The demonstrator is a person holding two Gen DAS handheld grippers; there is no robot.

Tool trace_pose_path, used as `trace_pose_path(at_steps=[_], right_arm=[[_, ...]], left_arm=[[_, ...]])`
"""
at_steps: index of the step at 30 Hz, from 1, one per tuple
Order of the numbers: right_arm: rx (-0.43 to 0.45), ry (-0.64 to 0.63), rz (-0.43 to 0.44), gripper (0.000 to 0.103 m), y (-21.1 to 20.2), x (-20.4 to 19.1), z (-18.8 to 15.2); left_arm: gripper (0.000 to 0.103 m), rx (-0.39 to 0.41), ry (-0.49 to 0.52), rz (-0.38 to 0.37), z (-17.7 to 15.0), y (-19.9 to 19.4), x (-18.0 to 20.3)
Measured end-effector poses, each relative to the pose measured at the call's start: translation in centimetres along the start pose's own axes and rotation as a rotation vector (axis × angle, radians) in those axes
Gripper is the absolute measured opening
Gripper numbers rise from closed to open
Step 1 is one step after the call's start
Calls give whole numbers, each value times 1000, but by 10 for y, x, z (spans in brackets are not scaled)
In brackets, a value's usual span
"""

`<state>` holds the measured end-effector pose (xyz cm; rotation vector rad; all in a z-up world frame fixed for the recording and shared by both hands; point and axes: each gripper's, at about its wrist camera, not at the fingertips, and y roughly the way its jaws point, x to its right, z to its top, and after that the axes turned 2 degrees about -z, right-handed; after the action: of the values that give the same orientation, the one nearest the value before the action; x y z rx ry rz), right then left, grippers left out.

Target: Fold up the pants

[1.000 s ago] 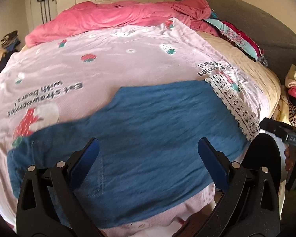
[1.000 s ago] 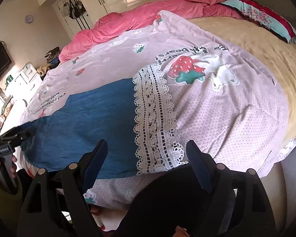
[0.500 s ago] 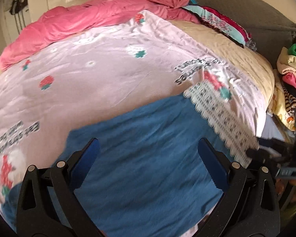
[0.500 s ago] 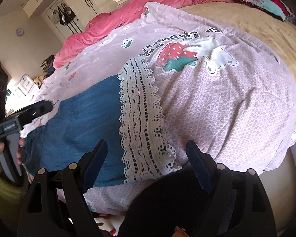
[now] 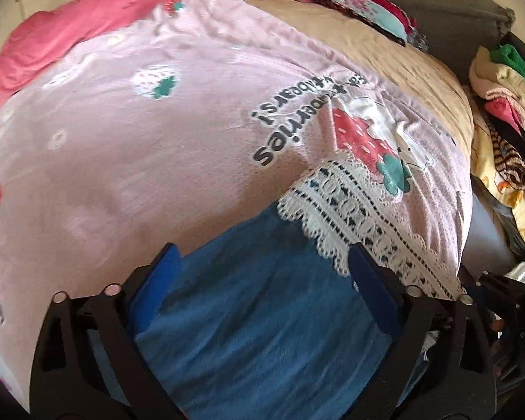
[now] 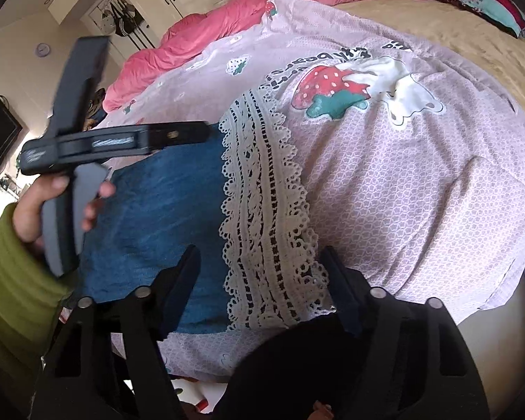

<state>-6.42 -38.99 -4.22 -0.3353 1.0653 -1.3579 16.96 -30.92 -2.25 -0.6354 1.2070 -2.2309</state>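
A: What writing can you read from your side?

B: On the pale pink strawberry-print quilt (image 5: 150,161), dark letters lie upside down at one o'clock from your left gripper (image 5: 262,287). The last letters look like "bears!", the rest is too blurred. In the right view the same print sits at twelve o'clock, creased and unreadable.

A: And the pants?

B: The blue denim pants with the white lace hem (image 5: 262,315) lie flat on the quilt, right under both tools. In the right view the lace band (image 6: 262,217) runs from eleven to six o'clock. The waist end is cut off at the bottom of the left view.

A: Your grippers?

B: Left jaws stand wide, have just been closing a little, and only span the denim. Your right gripper (image 6: 262,287) has just been closing too. It straddles the lace, still parted, and I cannot tell whether its pads touch cloth. Your hand (image 6: 35,210) in a green sleeve (image 6: 7,297) grips the left tool at nine o'clock.

A: Anything else?

B: A heap of mixed clothes (image 5: 500,112) at three o'clock, partly cropped
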Motion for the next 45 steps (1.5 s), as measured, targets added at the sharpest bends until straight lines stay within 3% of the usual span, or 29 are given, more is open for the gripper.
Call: trace_pose_path(at_steps=[2, 6, 7, 9, 20, 24, 26, 28, 30, 36, 41, 45], right_arm=[[0, 1, 14, 57, 1, 0, -1], [-12, -4, 39, 36, 4, 0, -1], [-17, -7, 46, 35, 5, -1, -1], [-24, -1, 51, 35, 6, 0, 0], [-67, -2, 33, 37, 19, -3, 8], [-62, -20, 36, 34, 20, -6, 10], [-57, -39, 43, 26, 21, -10, 10], [-59, -45, 62, 24, 22, -11, 11], [-52, -47, 83, 24, 23, -11, 12], [20, -106, 100, 23, 13, -24, 12], [133, -213, 186, 23, -7, -63, 4], [136, -285, 255, 23, -4, -97, 5]], left_arm=[[82, 0, 5, -27, 3, 6, -1], [63, -11, 6, -83, 7, 16, -3], [57, -22, 1, -111, 9, 20, -4], [56, -43, -10, -149, 11, 26, -6], [56, -33, -36, -287, 17, 43, -14], [40, -21, -63, -326, 15, 39, -15], [35, -15, -49, -310, 13, 37, -11], [24, -29, -52, -286, 12, 37, -9], [21, -37, -71, -277, 12, 36, -9], [13, 26, -64, -304, 10, 7, -14], [13, 103, -83, -320, -9, -38, -31], [13, 171, -132, -302, -33, -81, -61]])
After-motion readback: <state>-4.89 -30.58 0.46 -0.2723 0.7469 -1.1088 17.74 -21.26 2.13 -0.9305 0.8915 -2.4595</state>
